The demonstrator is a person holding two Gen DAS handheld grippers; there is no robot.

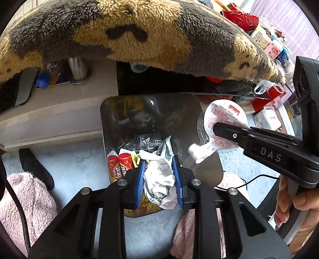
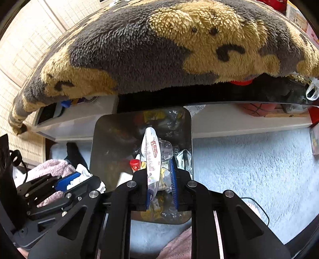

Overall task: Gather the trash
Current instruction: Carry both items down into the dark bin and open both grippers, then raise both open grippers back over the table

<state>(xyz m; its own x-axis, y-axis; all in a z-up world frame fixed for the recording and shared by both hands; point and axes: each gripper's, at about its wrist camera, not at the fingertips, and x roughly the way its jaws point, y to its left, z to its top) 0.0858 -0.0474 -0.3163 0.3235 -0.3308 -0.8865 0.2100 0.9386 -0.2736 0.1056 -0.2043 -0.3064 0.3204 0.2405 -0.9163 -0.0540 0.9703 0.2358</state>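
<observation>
A clear plastic trash bin [image 1: 107,127] stands on the floor, holding wrappers and red-capped packets [image 1: 119,165]. My left gripper [image 1: 159,181] is shut on a crumpled white paper wad [image 1: 159,177] above the bin's near edge. My right gripper [image 2: 161,185] holds a flat white pouch with red print and a spout [image 2: 150,151] against its left pad, over the bin [image 2: 99,139]; the right pad stands a little apart from it. In the left wrist view the right gripper [image 1: 229,131] and pouch [image 1: 223,115] hang over the bin's right rim. The left gripper [image 2: 79,179] shows at lower left.
A grey and tan fleece blanket [image 1: 139,35] overhangs a low table above the bin. A light blue shaggy rug [image 2: 249,163] covers the floor. Pink fluffy fabric [image 1: 26,197] lies at left. Cluttered boxes and a red item [image 1: 241,18] sit at upper right. A black cable [image 2: 257,207] crosses the rug.
</observation>
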